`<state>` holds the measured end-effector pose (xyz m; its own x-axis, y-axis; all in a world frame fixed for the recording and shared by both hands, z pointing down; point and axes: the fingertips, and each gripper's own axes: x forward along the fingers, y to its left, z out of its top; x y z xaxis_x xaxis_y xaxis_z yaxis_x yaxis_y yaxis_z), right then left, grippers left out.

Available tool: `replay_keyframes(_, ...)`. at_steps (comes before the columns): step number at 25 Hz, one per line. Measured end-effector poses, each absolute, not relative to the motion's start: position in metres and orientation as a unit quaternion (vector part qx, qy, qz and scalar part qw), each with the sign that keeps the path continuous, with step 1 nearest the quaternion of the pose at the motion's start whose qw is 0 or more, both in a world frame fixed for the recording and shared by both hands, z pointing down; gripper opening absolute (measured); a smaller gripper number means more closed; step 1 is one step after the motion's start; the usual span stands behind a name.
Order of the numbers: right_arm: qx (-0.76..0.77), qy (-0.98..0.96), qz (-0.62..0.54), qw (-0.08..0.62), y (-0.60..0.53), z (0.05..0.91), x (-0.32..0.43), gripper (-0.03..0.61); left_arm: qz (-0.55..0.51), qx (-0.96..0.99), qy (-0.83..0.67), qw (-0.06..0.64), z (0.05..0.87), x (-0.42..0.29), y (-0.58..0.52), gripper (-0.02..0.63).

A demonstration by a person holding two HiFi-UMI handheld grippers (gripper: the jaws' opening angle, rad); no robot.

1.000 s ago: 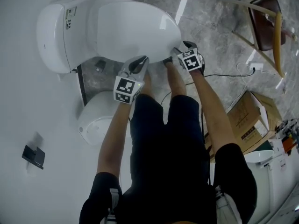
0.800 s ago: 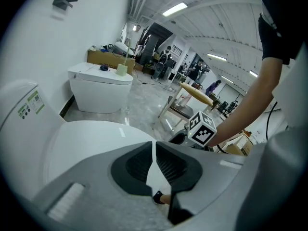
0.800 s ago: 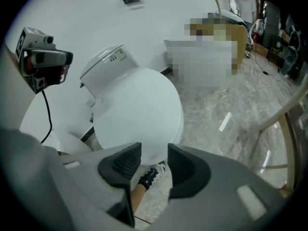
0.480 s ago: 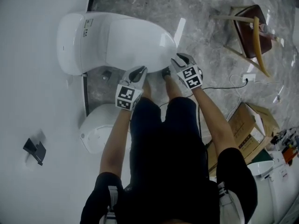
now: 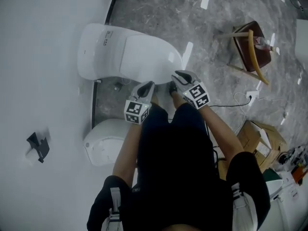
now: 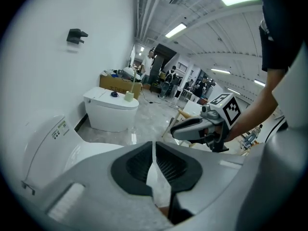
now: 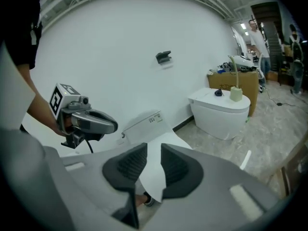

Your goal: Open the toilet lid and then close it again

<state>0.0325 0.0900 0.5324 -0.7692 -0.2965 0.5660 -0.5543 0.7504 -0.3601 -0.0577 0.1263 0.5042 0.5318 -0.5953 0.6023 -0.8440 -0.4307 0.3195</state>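
Note:
The white toilet [image 5: 139,57] stands against the wall with its lid [image 5: 149,59] down. Both grippers hang in the air above and in front of its front edge, touching nothing. My left gripper [image 5: 145,87] has its jaws together with nothing between them [image 6: 154,146]. My right gripper [image 5: 179,76] shows a narrow gap between its pads, and its jaws are closing on nothing [image 7: 154,150]. Each gripper view sees the other gripper, the right one [image 6: 192,126] and the left one [image 7: 91,121], beside it. Beyond the jaws the lid [image 7: 156,143] lies below.
A round white bin [image 5: 108,138] stands by the wall at my left. A wooden chair [image 5: 250,44], a cardboard box [image 5: 257,134] and a floor cable [image 5: 240,100] lie to the right. A second toilet [image 7: 221,109] stands further along the wall. A black fitting [image 5: 38,146] is on the wall.
Both grippers have come up off the lid's front edge and risen. The head has risen too, so the toilet looks smaller and farther below.

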Motion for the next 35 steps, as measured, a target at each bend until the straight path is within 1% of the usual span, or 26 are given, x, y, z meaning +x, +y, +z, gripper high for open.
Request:
replay_keyframes(5, 0.188, -0.923, 0.238, 0.237, 0.112, 0.487, 0.013, 0.066, 0.193, 0.828, -0.446, 0.281, 0.471, -0.064, 0.131, 0.032)
replay_keyframes(10, 0.13, -0.945, 0.216, 0.206, 0.127, 0.431, -0.005, 0.066, 0.184, 0.836, -0.45, 0.254, 0.431, -0.065, 0.141, 0.032)
replay_keyframes(15, 0.121, -0.957, 0.2, 0.171, 0.129, 0.384, -0.016, 0.064, 0.164, 0.836, -0.468, 0.234, 0.392, -0.068, 0.147, 0.032)
replay_keyframes(18, 0.124, -0.96, 0.196, 0.158, 0.128, 0.366, -0.016, 0.005, 0.154, 0.839, -0.473, 0.221, 0.372, -0.066, 0.146, 0.032)
replay_keyframes(25, 0.137, -0.96, 0.182, 0.163, 0.125, 0.355, -0.008, 0.003, 0.141, 0.842, -0.477, 0.208, 0.352, -0.062, 0.138, 0.032)
replay_keyframes(35, 0.138, -0.96, 0.174, 0.168, 0.118, 0.356, -0.002, 0.003, 0.138, 0.848, -0.472, 0.199, 0.346, -0.055, 0.132, 0.032)
